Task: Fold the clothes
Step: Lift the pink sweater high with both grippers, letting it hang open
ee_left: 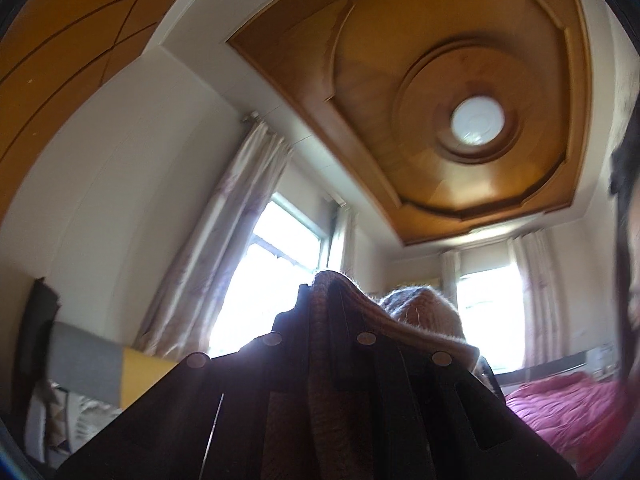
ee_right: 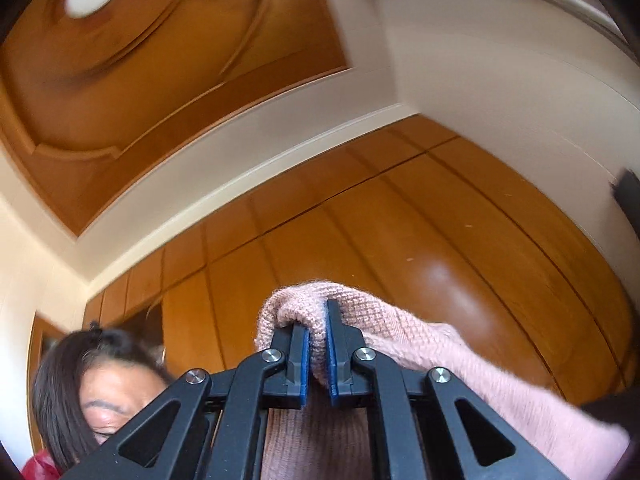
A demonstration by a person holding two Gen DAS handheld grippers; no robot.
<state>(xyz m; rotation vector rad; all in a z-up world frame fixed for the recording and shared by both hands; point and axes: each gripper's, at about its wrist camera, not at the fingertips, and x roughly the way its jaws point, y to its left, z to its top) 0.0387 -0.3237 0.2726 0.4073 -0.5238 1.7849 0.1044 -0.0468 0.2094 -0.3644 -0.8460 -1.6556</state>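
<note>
A: Nearest the lens, a fold of pink knitted sweater (ee_right: 316, 340) is seen pinched between the blue pads of the right gripper (ee_right: 318, 344); the jaws are clamped together on it. More knit is draped over the right-hand finger and trails off toward the lower right edge of the right wrist view.

B: Same cloth noted in the left wrist view. The left gripper (ee_left: 320, 312) is backlit and dark, but a ridge of sweater (ee_left: 344, 304) is seen squeezed between its closed jaws, with a fuzzy hump of knit behind it.

A: Both claws are tilted upward; ceiling lamp (ee_left: 476, 120) and wooden ceiling panel (ee_right: 160, 92) fill the views. The sweater is judged to be held aloft at two points, not laid on anything visible. A bed with a pink cover (ee_left: 568, 408) is glimpsed at the lower right of the left wrist view.

B: Risks recorded. Only a thin pinch of loose knit is held by each claw; slippage could be caused by the hanging weight or a quick shake. Yarn could be snagged on the linkage screws. The hanging part is unseen, so a twisted or uneven fold could go unnoticed. A person's head (ee_right: 80, 384) is close to the right gripper; contact is possible.
</note>
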